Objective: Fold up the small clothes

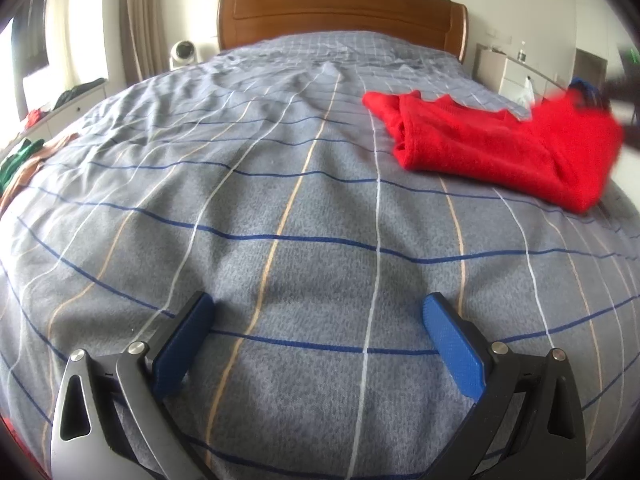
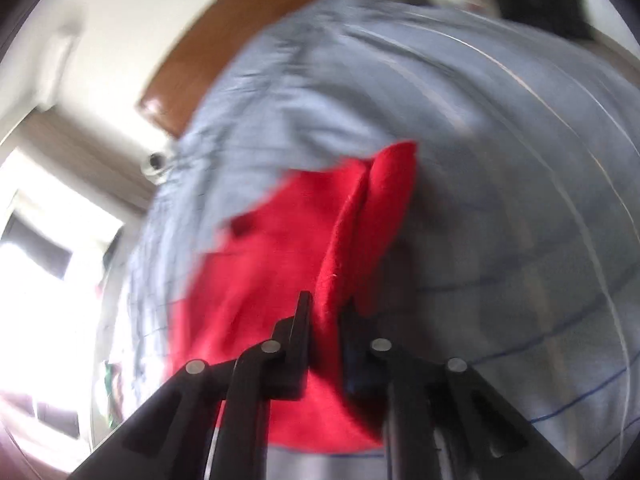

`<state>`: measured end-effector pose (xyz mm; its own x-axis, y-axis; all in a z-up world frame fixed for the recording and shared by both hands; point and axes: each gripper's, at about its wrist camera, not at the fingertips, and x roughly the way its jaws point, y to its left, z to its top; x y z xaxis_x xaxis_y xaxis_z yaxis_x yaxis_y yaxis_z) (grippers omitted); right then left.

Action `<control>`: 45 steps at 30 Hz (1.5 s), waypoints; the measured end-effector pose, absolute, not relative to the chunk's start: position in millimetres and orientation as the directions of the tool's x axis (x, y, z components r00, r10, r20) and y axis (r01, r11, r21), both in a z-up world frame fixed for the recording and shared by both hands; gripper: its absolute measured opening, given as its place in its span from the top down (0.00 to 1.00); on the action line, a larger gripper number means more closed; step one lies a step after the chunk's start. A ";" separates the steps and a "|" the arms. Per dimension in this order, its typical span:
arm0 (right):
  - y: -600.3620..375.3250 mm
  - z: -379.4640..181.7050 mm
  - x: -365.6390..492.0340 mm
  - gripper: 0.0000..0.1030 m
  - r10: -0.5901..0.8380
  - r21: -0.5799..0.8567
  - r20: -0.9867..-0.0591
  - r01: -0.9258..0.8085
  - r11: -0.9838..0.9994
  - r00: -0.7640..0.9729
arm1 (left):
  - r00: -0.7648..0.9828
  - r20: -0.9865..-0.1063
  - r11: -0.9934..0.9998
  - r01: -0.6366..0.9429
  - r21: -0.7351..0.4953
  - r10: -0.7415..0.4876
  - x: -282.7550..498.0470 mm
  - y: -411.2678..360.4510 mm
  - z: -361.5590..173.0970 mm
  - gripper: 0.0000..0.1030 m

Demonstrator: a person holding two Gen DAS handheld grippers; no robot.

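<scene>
A red knit garment [image 1: 492, 144] lies partly folded on the right side of the bed, its right end lifted. In the right wrist view my right gripper [image 2: 326, 312] is shut on a raised fold of that red garment [image 2: 280, 248], which hangs down to the bedspread. The right gripper [image 1: 592, 96] shows only as a dark blur at the garment's lifted end in the left wrist view. My left gripper [image 1: 316, 312] stands open low over the bedspread, well short of the garment, with nothing between its blue pads [image 1: 452, 344].
The bed carries a grey checked bedspread [image 1: 280, 200] and has a wooden headboard [image 1: 340, 12]. Green and orange clothes [image 1: 20, 160] lie at its left edge. A white cabinet [image 1: 516, 72] stands at the right, a small fan [image 1: 182, 54] at the back left.
</scene>
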<state>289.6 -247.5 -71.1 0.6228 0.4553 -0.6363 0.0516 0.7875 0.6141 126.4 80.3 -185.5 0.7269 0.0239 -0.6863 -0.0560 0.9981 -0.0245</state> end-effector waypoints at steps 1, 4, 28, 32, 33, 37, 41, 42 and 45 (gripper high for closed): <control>-226.9 -57.4 293.2 0.87 0.486 0.613 -0.623 -0.002 0.790 0.613 | 0.726 -0.687 0.998 -0.056 -0.025 0.023 126.5 79.9 -185.4 0.00; -157.9 -36.9 306.0 0.87 0.548 0.591 -0.621 -0.125 0.797 0.561 | 0.726 -0.687 0.998 -0.054 -0.031 0.017 126.9 80.9 -185.3 0.00; -69.7 -94.2 280.9 0.54 0.338 0.158 -0.826 -0.391 0.907 0.451 | 0.725 -0.688 0.998 -0.059 -0.024 0.026 128.6 77.9 -187.2 0.00; -32.3 -114.8 266.9 0.48 0.339 0.115 -0.800 -0.429 0.896 0.495 | 0.731 -0.682 0.998 -0.053 -0.031 0.018 126.2 78.6 -187.4 0.00; -25.9 -113.5 265.4 0.45 0.345 0.108 -0.795 -0.442 0.890 0.499 | 0.731 -0.682 0.998 -0.053 -0.030 0.018 126.4 78.1 -187.4 0.00; -33.6 -92.8 253.7 0.45 0.387 0.118 -0.784 -0.497 0.860 0.484 | 0.730 -0.683 0.998 -0.055 -0.027 0.022 125.4 78.6 -187.7 0.00; -66.8 -69.3 224.7 0.44 0.407 0.124 -0.725 -0.476 0.871 0.555 | 0.730 -0.683 0.998 -0.055 -0.025 0.023 125.3 78.5 -187.9 0.00; -79.0 -69.0 215.7 0.44 0.402 0.123 -0.719 -0.465 0.877 0.567 | 0.730 -0.683 0.998 -0.054 -0.027 0.022 125.3 78.8 -187.9 0.00; -98.8 -78.3 203.9 0.44 0.376 0.126 -0.723 -0.425 0.897 0.580 | 0.730 -0.683 0.998 -0.054 -0.028 0.020 125.4 78.6 -187.9 0.00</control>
<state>203.9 -98.8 -78.3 0.5799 0.3764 -0.7225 -0.4247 0.8965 0.1262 125.4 78.6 -187.9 0.7303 0.0204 -0.6828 -0.0539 0.9982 -0.0278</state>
